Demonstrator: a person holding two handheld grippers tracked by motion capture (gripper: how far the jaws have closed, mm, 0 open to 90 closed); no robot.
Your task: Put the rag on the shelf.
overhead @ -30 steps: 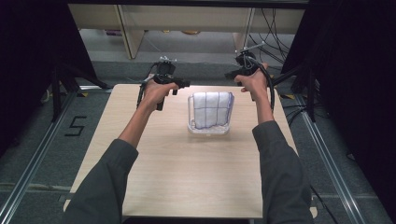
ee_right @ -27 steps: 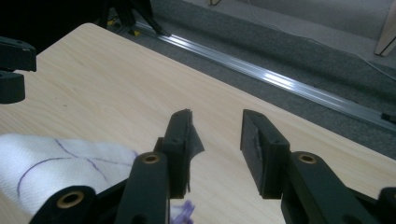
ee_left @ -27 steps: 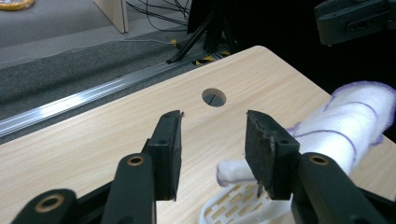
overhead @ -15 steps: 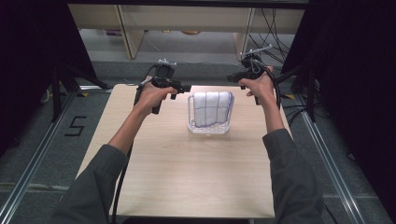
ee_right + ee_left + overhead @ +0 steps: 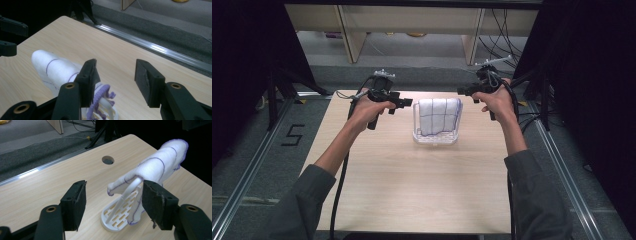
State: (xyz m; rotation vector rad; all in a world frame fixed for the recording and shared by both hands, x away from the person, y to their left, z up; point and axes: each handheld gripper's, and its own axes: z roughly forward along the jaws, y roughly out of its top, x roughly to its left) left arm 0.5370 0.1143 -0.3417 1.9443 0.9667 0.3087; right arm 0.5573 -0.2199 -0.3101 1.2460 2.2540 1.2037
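A white cloth (image 5: 439, 114) with thin purple lines hangs over a white slotted rack (image 5: 434, 139) at the middle of the table's far half. My left gripper (image 5: 407, 102) sits level just left of the cloth and points at it. Its jaws have just been opening and stand open. In the left gripper view the cloth (image 5: 160, 165) and the rack (image 5: 117, 220) lie just ahead of that gripper (image 5: 113, 185), and the pads touch neither. My right gripper (image 5: 462, 91) hovers at the cloth's right. It (image 5: 116, 62) has also been opening, with nothing between the pads and the cloth (image 5: 55, 67) beside its left jaw.
The light wooden table (image 5: 412, 190) has a round hole (image 5: 108, 160) near its far edge. Metal floor rails (image 5: 252, 170) run along both sides. Wooden shelf legs (image 5: 347, 35) and cables (image 5: 522, 30) lie beyond the table. Dark curtains stand left and right.
Both hands have drifted a little outward from the cloth, the right one to the right. Both pairs of jaws have widened.
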